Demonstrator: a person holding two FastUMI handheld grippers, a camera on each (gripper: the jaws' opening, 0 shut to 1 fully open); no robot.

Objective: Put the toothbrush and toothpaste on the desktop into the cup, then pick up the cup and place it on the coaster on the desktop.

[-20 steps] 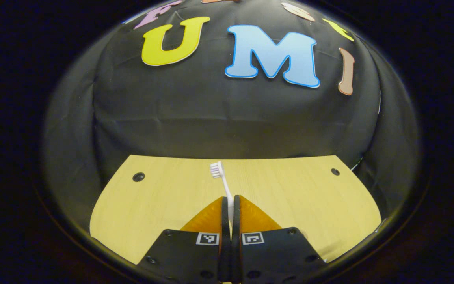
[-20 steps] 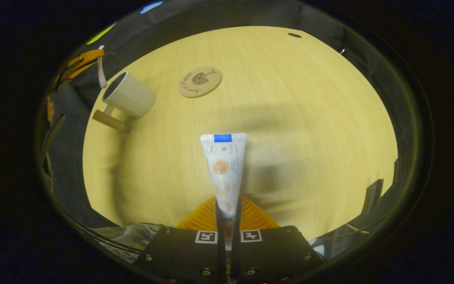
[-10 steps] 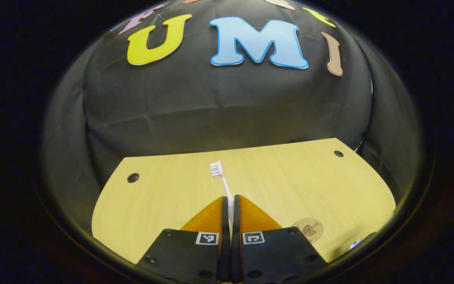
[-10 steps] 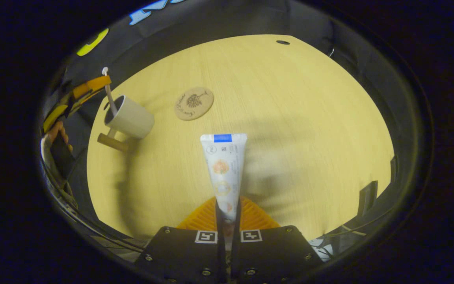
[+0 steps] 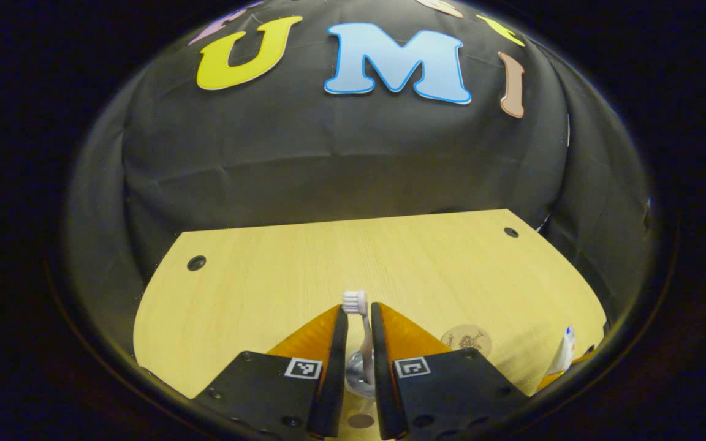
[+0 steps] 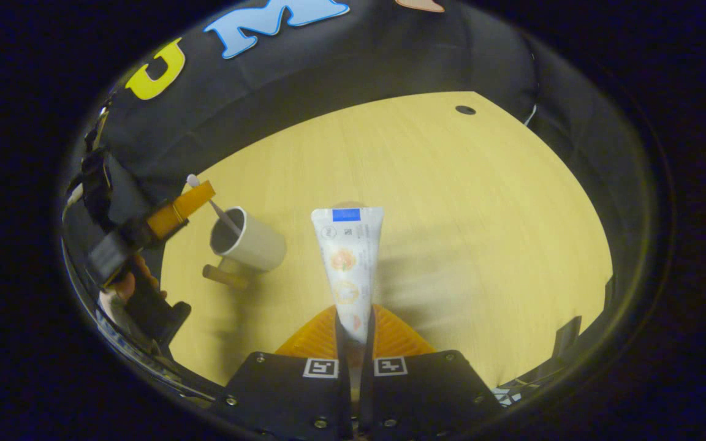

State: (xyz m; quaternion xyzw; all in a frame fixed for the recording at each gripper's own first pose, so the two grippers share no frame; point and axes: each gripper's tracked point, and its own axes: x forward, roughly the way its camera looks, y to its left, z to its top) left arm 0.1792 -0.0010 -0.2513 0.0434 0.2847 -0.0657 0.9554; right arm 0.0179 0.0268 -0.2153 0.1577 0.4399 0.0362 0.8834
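Toothbrush [image 5: 362, 334] stands low centre in the left gripper view, its handle down in the white cup [image 6: 247, 239], between the parted fingers of the left gripper [image 5: 356, 343], which no longer pinch it. The right gripper [image 6: 354, 343] is clamped on the toothpaste tube [image 6: 347, 263] at centre frame. To finish cleanly, lift the left gripper straight up (sideways drift could tip the cup), then bring the tube over the rim. The coaster [image 5: 466, 340] lies lower right.
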